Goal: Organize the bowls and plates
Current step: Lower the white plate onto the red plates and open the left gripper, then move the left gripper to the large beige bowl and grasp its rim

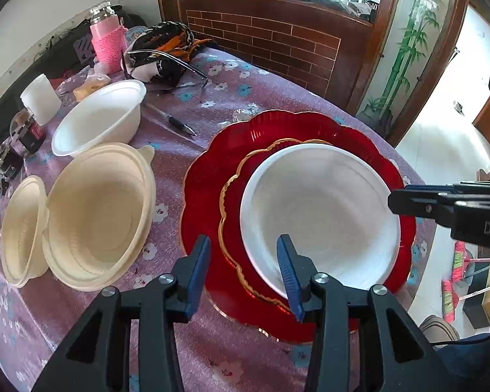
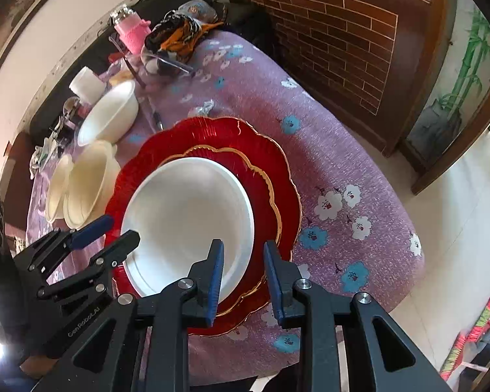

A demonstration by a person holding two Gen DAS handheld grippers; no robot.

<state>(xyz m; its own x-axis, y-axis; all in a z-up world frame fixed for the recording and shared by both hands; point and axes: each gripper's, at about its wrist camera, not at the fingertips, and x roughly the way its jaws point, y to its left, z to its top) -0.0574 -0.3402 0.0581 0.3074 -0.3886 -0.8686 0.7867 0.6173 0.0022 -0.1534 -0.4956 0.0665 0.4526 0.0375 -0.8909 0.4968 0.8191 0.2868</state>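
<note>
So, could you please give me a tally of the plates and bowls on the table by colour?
Red scalloped plates with gold rims: 2, a large one under a smaller one.
White plastic bowls: 2, one on the plates, one apart.
Cream ribbed bowls: 2, a larger and a smaller.
Total: 6

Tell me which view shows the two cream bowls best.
The left wrist view. There the cream bowls lie large and near on the tablecloth, tipped so their insides show, the smaller one leaning against the larger. In the right wrist view they appear small, near the left edge, partly behind the left gripper.
</note>
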